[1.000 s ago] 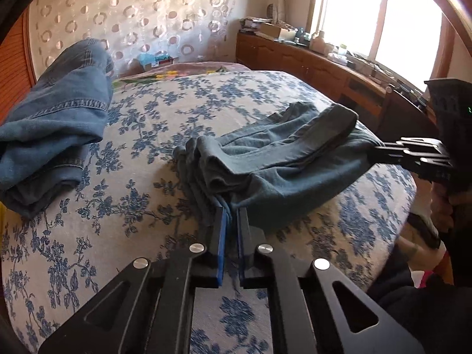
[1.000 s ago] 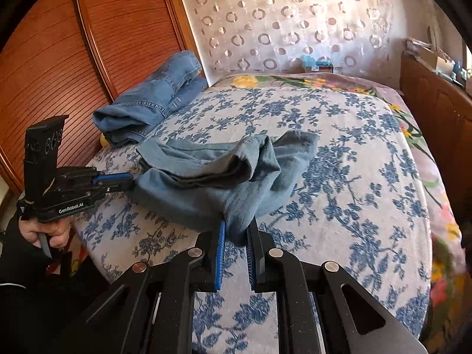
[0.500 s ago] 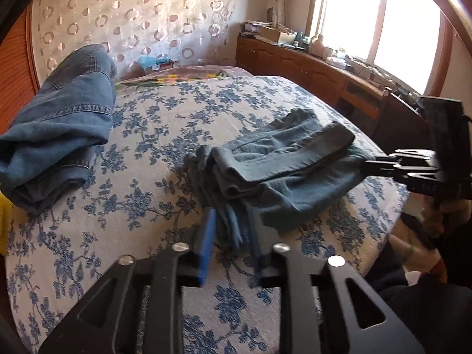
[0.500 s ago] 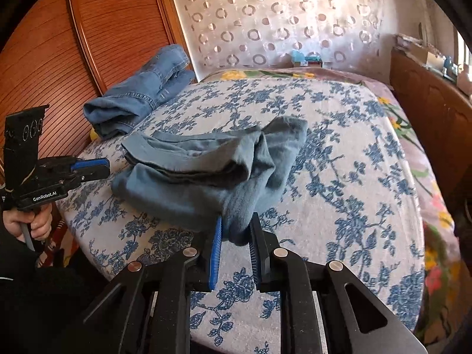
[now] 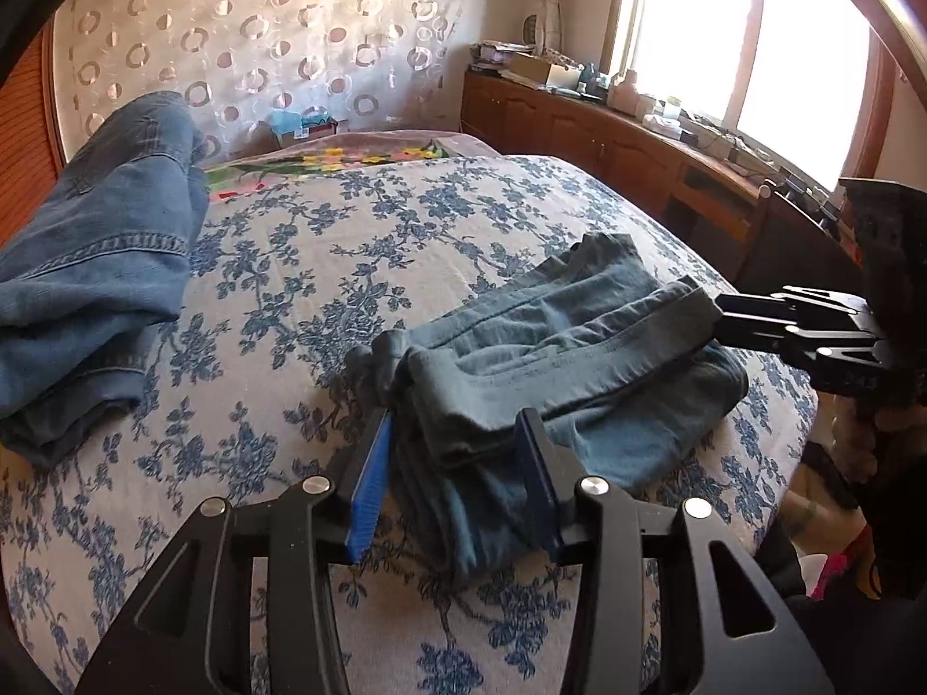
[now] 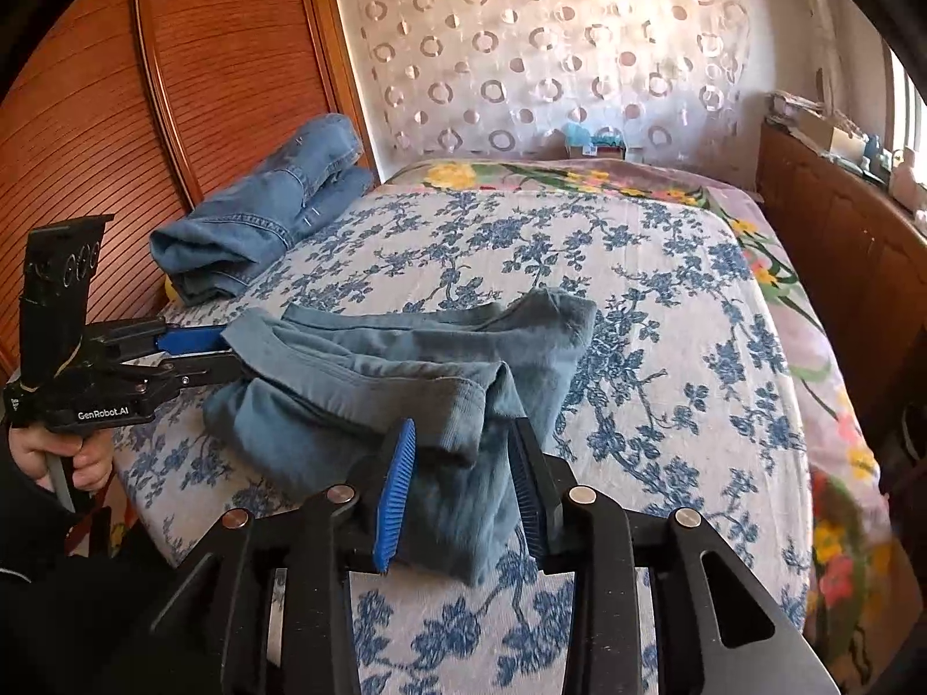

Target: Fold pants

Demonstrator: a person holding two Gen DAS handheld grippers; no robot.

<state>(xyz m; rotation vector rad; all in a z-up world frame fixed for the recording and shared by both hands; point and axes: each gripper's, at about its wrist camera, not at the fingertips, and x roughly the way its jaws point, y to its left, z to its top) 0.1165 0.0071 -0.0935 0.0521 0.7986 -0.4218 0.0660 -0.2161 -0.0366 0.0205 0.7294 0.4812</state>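
Note:
A pair of grey-blue pants (image 5: 556,359) lies folded in a loose bundle on the floral bed, also seen in the right wrist view (image 6: 405,382). My left gripper (image 5: 457,480) is open, its blue-padded fingers either side of one end of the bundle. My right gripper (image 6: 463,475) is open too, straddling the opposite end. Each gripper shows in the other's view: the right one (image 5: 811,324) at the far edge of the pants, the left one (image 6: 174,359) at the left end. Cloth lies between both pairs of fingers without being pinched.
A folded pair of blue jeans (image 5: 98,289) lies at the bed's left side (image 6: 261,214) beside a wooden wardrobe (image 6: 145,116). A wooden cabinet (image 5: 608,139) with clutter runs under the window on the right. The bedspread (image 5: 347,243) stretches beyond the pants.
Both grippers have opened and let go of the pants, which now rest on the bed. The left opened first, the right after. Both have drawn back slightly.

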